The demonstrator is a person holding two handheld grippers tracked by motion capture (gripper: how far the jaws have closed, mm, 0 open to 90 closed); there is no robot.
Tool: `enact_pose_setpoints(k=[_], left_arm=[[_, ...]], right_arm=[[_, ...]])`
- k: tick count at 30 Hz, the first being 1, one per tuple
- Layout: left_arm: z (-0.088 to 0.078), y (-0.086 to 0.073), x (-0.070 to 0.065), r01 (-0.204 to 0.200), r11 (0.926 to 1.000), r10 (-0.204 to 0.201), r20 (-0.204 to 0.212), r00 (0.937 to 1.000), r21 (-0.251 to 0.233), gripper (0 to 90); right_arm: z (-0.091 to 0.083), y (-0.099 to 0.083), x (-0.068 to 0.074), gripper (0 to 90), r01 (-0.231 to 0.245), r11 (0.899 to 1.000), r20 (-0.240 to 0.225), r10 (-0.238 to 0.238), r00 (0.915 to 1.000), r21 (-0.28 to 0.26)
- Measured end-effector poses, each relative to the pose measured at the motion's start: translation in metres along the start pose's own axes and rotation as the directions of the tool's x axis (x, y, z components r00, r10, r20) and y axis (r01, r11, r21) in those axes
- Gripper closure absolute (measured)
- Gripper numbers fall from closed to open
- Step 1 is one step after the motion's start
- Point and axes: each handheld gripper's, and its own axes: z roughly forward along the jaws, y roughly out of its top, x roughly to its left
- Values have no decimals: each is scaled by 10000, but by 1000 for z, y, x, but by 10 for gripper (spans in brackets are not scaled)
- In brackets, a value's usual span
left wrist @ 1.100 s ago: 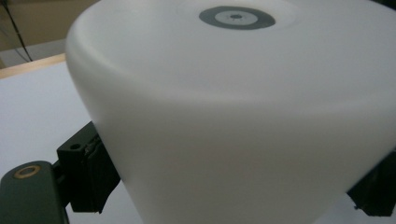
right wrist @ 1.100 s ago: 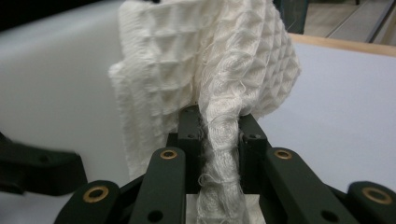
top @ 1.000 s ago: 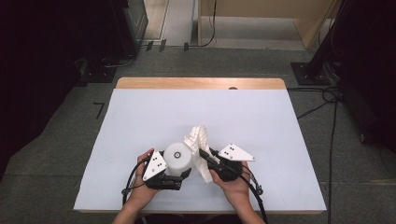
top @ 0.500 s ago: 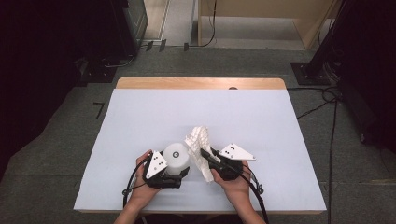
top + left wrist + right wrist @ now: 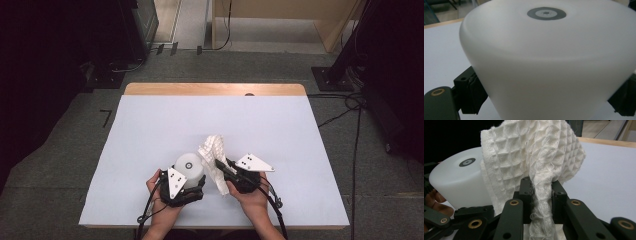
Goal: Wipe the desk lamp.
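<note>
While my left gripper [image 5: 192, 181] clamps the white plastic upturned cup [image 5: 190, 168], my right gripper [image 5: 220, 165] pinches the white waffle-weave cloth [image 5: 214, 152] just beside it; next, I judge, wiping the cup's wall.

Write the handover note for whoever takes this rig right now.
Left gripper: shut on the white cup, which is upside down at the near middle of the table.
Right gripper: shut on the white waffle cloth, bunched upright beside the cup's right side.
Done: both things gripped, brought side by side.
Left: probably wiping the cup with the cloth; no wiped area can be told yet.
</note>
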Motion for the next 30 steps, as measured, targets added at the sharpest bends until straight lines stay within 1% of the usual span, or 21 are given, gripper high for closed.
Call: enact_pose_setpoints(k=[2, 3, 4, 5, 6, 7, 8, 10, 11, 12, 13, 14, 17, 19, 21, 23, 25, 26, 28, 29, 30], left_arm=[[-1, 2, 7, 52, 9999, -56, 327, 9995, 128, 86], [-2, 3, 10, 49, 9999, -53, 436, 9990, 95, 86], [-3, 4, 12, 99, 10000, -99, 666, 9977, 14, 86], [-4, 5, 14, 186, 9997, -172, 979, 9950, -133, 87], [-6, 7, 16, 196, 9996, -166, 1284, 9916, -219, 87], [-7, 8, 15, 129, 9995, -86, 1460, 9893, -281, 87], [-8, 10, 13, -124, 9994, 175, 1632, 9864, -322, 87], [-10, 13, 7, -546, 9977, 608, 1785, 9821, -396, 87], [-11, 14, 5, -595, 9973, 668, 1897, 9796, -441, 87], [-12, 16, 4, -570, 9970, 665, 2085, 9758, -515, 87], [-14, 17, 4, -489, 9972, 603, 2216, 9733, -569, 87], [-15, 19, 4, -429, 9970, 565, 2295, 9717, -639, 87], [-21, 25, 10, -296, 9953, 519, 2500, 9669, -924, 87], [-25, 28, 15, -146, 9941, 415, 2543, 9662, -1071, 87], [-26, 28, 20, 1, 9940, 289, 2622, 9646, -1097, 87], [-25, 27, 21, -45, 9944, 327, 2669, 9632, -1055, 87], [-22, 24, 19, -305, 9951, 548, 2663, 9623, -946, 87], [-19, 22, 18, -438, 9958, 638, 2668, 9616, -802, 87], [-15, 19, 15, -439, 9967, 610, 2753, 9594, -679, 87], [-14, 19, 14, -396, 9970, 569, 2807, 9581, -668, 87], [-14, 19, 13, -333, 9971, 515, 2879, 9563, -678, 87]], right_arm=[[-1, 1, 1, 763, -69, 10000, 11, 69, 10000, -44], [-3, 3, 2, 763, -15, 9999, 1, 15, 10000, -163], [-4, 5, 3, 763, -56, 9998, -38, 55, 10000, -204], [-6, 7, 4, 763, -95, 9995, -128, 91, 9999, -299], [-8, 9, 5, 763, -201, 9988, -315, 187, 9993, -440], [-10, 12, 7, 763, -322, 9980, -466, 296, 9985, -549], [-10, 14, 9, 763, -285, 9974, -514, 251, 9984, -657], [-12, 17, 14, 763, -42, 9969, -638, -8, 9980, -781], [-11, 17, 17, 763, -28, 9971, -702, -25, 9975, -759], [-10, 16, 18, 763, 21, 9976, -723, -71, 9974, -695], [-8, 14, 19, 765, 63, 9980, -697, -107, 9975, -621], [-7, 13, 20, 765, 25, 9985, -610, -58, 9981, -549], [-4, 10, 17, 765, -107, 9995, -703, 87, 9975, -287], [0, 6, 18, 766, -62, 10000, -705, 63, 9975, 18], [5, 3, 19, 765, -32, 9996, -736, 53, 9973, 292], [6, 1, 19, 765, -77, 9992, -665, 103, 9977, 393], [5, 3, 19, 766, -50, 9997, -669, 66, 9977, 250], [3, 6, 20, 766, -82, 9999, -697, 92, 9975, 141], [-3, 12, 22, 767, -67, 9998, -692, 53, 9976, -206], [-8, 16, 23, 767, -19, 9989, -680, -14, 9977, -474], [-10, 17, 24, 768, 59, 9983, -689, -99, 9976, -582]])
